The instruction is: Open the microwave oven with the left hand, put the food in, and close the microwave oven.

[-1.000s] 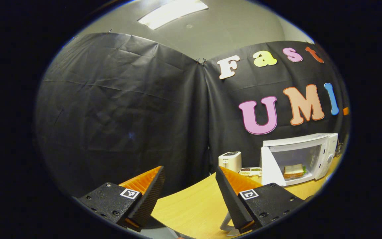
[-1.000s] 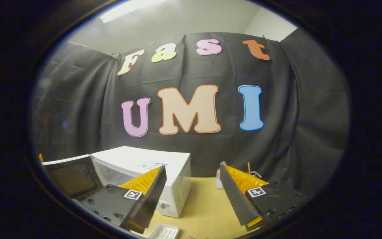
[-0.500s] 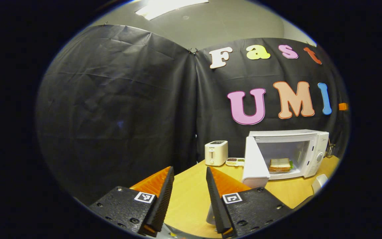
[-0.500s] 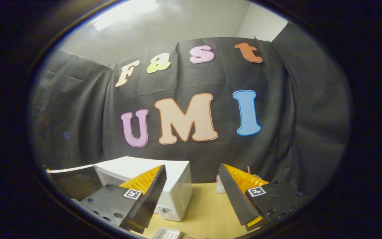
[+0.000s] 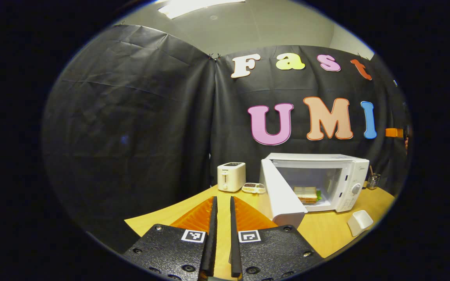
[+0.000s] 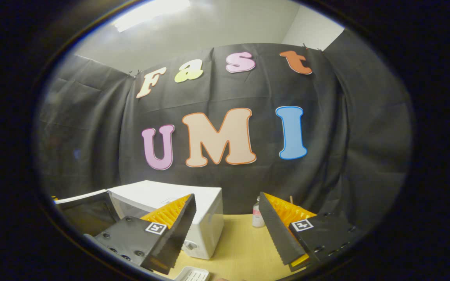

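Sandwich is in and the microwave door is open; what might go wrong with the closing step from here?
1. The left gripper sits well back from the microwave door; its nearly closed fingers could slip off when pushing.
2. A hard push may slide the microwave on the table.
3. The right gripper hovers open near the microwave's control side and could bump it.
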Motion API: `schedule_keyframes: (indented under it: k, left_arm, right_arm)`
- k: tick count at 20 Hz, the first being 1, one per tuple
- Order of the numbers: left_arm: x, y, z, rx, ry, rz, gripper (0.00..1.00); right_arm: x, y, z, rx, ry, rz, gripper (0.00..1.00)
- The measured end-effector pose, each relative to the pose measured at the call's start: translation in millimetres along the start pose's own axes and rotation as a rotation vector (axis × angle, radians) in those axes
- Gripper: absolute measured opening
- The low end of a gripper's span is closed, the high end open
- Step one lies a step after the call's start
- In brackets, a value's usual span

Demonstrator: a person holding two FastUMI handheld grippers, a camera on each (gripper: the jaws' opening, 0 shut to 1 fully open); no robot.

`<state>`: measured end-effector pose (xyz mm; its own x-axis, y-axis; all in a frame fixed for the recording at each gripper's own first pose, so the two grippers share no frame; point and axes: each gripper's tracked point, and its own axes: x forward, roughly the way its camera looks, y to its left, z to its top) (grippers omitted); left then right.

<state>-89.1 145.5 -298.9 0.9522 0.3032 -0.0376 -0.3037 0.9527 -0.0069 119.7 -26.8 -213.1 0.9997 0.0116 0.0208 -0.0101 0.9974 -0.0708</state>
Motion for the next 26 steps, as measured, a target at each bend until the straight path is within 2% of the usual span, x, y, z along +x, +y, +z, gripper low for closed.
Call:
schedule_keyframes:
  k: [1, 2, 3, 4, 11, 16, 20, 26]
  left_arm:
    - [0.0, -10.6, -1.8, -0.009, 0.012, -0.026, 0.17]
    - [0.2, -21.4, -3.6, -0.017, 0.019, -0.051, 0.24]
    - [0.1, -33.1, -4.7, -0.023, 0.025, -0.074, 0.18]
    - [-0.5, -43.7, -6.3, -0.023, 0.029, -0.096, 0.18]
    - [10.1, -133.1, -9.0, -0.024, 0.029, -0.261, 0.18]
    - [26.0, -191.7, -14.2, -0.016, 0.022, -0.332, 0.18]
    - [44.4, -232.1, -26.2, -0.016, 0.045, -0.367, 0.18]
    - [77.9, -285.5, -39.7, -0.023, 0.056, -0.378, 0.18]
  right_arm:
    - [-0.5, 4.2, 1.0, -0.002, -0.001, 0.016, 0.92]
    - [-1.4, 6.4, 2.2, -0.001, -0.006, 0.025, 0.92]
    - [-1.7, 7.3, 4.3, 0.002, -0.010, 0.029, 0.92]
    - [-1.7, 7.6, 4.1, 0.002, -0.012, 0.030, 0.92]
    - [-2.2, 16.1, 2.5, -0.003, -0.002, 0.056, 0.92]
    - [-3.2, 21.8, -6.9, -0.045, 0.029, 0.080, 0.92]
    - [-4.9, 18.1, -3.4, -0.032, 0.019, 0.082, 0.92]
    - [-3.5, 9.9, -4.4, -0.019, 0.027, 0.080, 0.92]
